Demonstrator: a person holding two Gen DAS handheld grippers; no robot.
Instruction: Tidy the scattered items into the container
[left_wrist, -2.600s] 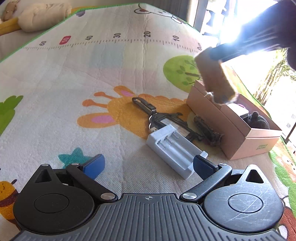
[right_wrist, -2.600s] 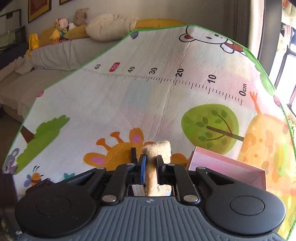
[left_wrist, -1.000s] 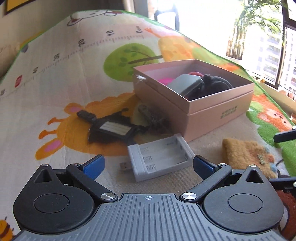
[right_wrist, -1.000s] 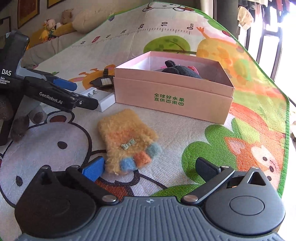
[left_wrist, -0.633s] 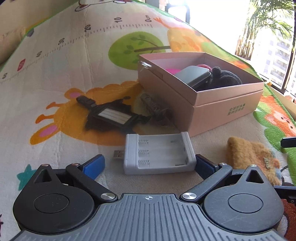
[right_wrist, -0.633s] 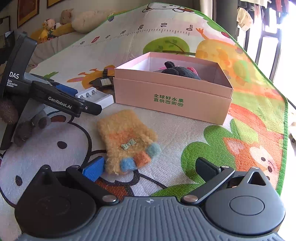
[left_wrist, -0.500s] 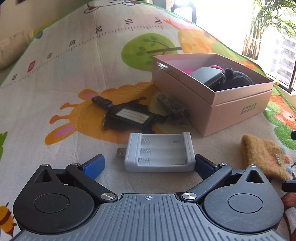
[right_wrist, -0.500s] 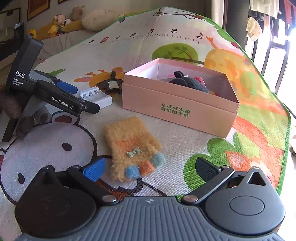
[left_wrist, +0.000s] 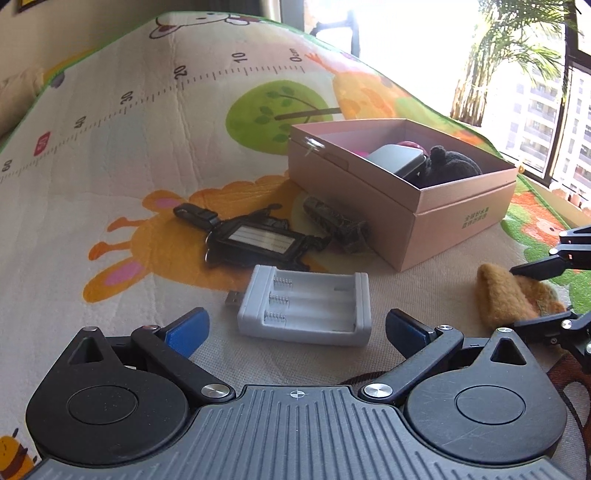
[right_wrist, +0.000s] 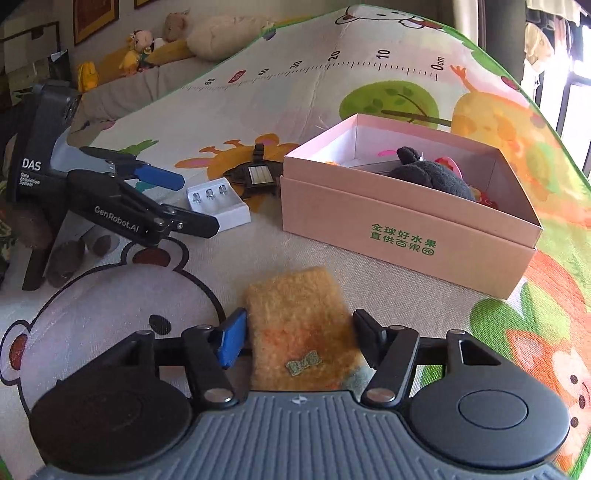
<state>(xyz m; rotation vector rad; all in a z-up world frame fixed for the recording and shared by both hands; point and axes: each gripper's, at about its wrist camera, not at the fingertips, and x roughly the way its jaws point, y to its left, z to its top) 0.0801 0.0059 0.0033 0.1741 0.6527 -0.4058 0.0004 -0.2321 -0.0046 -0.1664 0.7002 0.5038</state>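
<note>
We have the left gripper (left_wrist: 295, 325) spread wide, low over the play mat (left_wrist: 155, 155), with the grey battery charger (left_wrist: 306, 306) lying flat just ahead of its fingertips, untouched. Right gripper (right_wrist: 299, 332) is open too, fingers straddling the fuzzy orange mitten (right_wrist: 301, 325) on the mat, blue pad (right_wrist: 232, 341) just beside its edge. The pink box (right_wrist: 402, 229) sits beyond, holding a black plush (right_wrist: 432, 177). A luggage tag (left_wrist: 258, 240) and a dark pouch (left_wrist: 336, 221) lie beside the box.
</note>
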